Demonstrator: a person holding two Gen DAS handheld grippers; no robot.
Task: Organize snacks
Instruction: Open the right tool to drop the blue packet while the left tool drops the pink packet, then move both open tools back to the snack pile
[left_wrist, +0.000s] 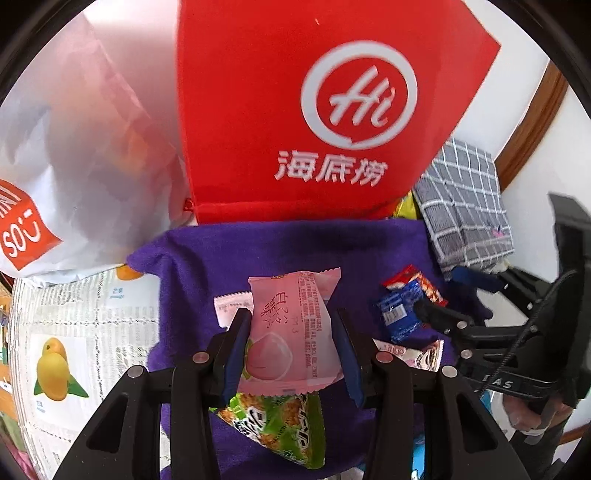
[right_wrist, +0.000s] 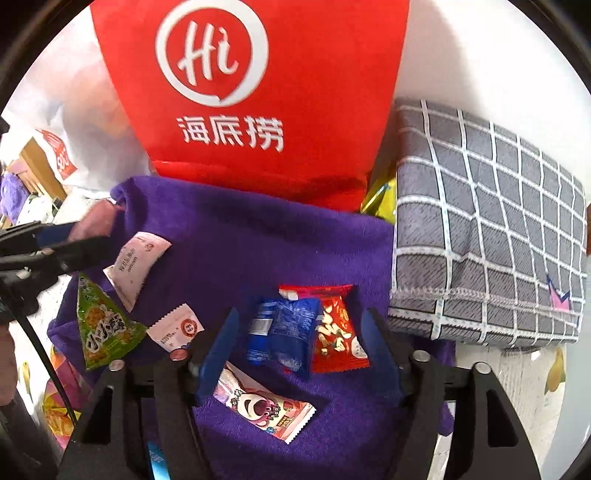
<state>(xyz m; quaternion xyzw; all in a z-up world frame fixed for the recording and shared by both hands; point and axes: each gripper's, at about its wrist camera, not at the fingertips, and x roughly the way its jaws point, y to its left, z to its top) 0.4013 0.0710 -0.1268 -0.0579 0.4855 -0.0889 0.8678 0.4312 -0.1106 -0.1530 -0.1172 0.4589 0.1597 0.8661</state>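
Left gripper (left_wrist: 291, 350) level over the purple cloth (left_wrist: 207, 258), clamped on a pink peach snack packet (left_wrist: 291, 332) lifted above a green triangular packet (left_wrist: 280, 424). Right gripper (right_wrist: 299, 354) angled down over the same cloth, fingers spread wide, gripping nothing, straddling a blue packet (right_wrist: 280, 328) and a red packet (right_wrist: 336, 332). Only in the right view: a pink bear packet (right_wrist: 262, 406) lying near, in full. Beyond, far side: red bag (right_wrist: 258, 92), grey checked cloth (right_wrist: 480, 221) at right.
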